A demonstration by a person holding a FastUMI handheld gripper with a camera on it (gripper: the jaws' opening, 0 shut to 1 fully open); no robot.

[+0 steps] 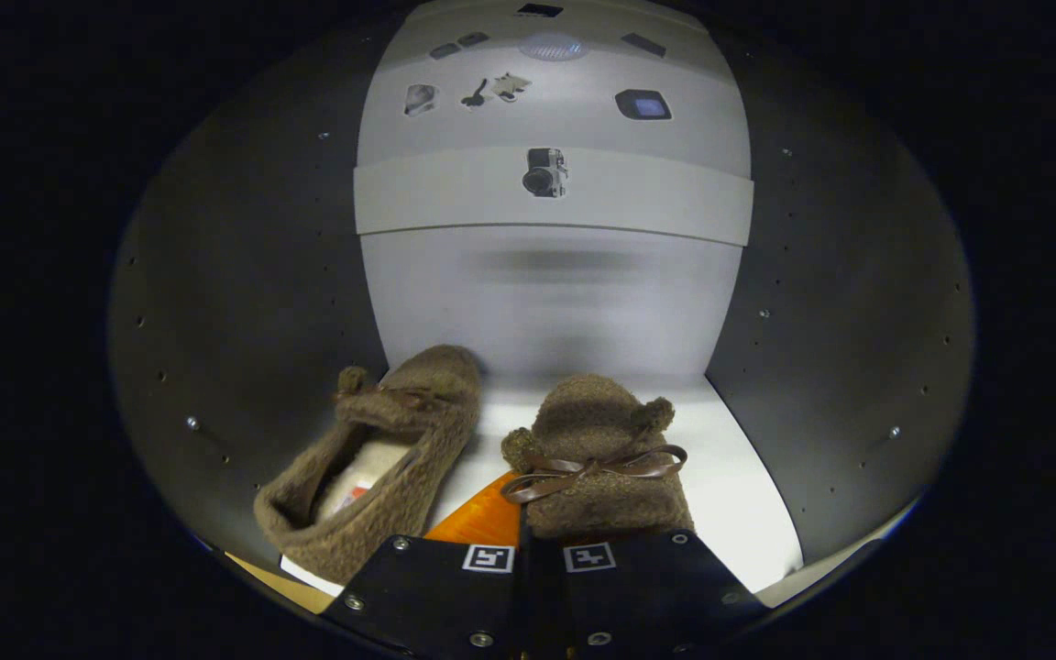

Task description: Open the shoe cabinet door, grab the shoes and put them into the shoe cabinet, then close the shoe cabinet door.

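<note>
Gripper point(542, 550) sits inside the shoe cabinet point(244, 302), aimed at the pale back panel point(551, 312). Fingers are drawn close together, w/ only a thin dark seam between the two marker plates. The heel end of the right-hand shoe point(597, 458) runs down behind them. Cannot tell whether both fingers actually press on it, as the contact is hidden by the gripper body. Judgement: it is prob. carried by the heel rim, since that is the only thin edge this soft shoe offers.

Left-hand shoe point(381, 458): on the white cabinet floor point(739, 495), toe near the back panel and close to the left wall, opening toward the camera, apart from the fingers. Looks already placed. Pushing it deep and to one side leaves room for its partner.

Right-hand shoe: toe pointing toward the back, bow on top, alongside the first w/ a gap between. An orange surface point(482, 522) shows in that gap just ahead of the fingers; what it is cannot be told.

Status: door evidently open, one shoe stowed, second at or near set-down. Remaining: release, withdraw, close door.

Risk: fuzzy fabric may cling to the fingers on release and drag the shoe back out.
</note>
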